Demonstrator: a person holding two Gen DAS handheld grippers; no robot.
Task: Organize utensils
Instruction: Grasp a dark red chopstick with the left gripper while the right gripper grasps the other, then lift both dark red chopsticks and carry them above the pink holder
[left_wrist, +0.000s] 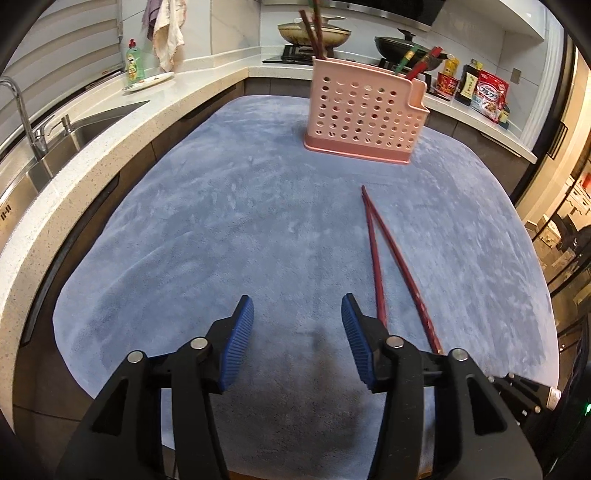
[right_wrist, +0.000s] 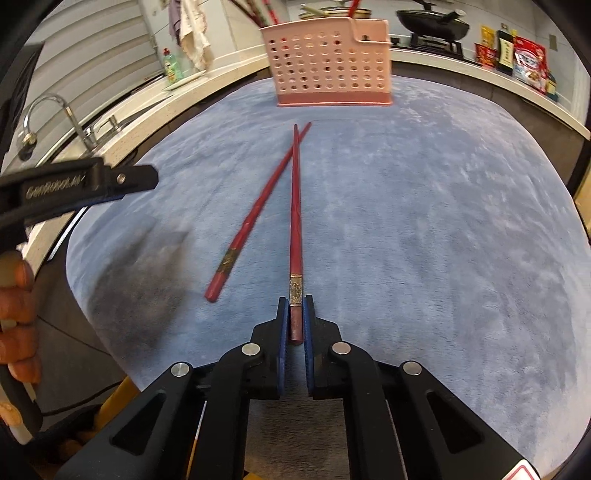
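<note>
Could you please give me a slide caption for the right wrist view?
Right gripper shut on one red chopstick; its mate lies alongside on the blue mat, before the pink holder.

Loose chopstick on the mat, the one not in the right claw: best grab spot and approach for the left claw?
Take the loose chopstick at its thick butt end, near the gold band. It lies flat on the blue mat, butt nearest the open left claw, tip crossing the chopstick held by the right claw. Come from above, pads astride the shaft.
</note>
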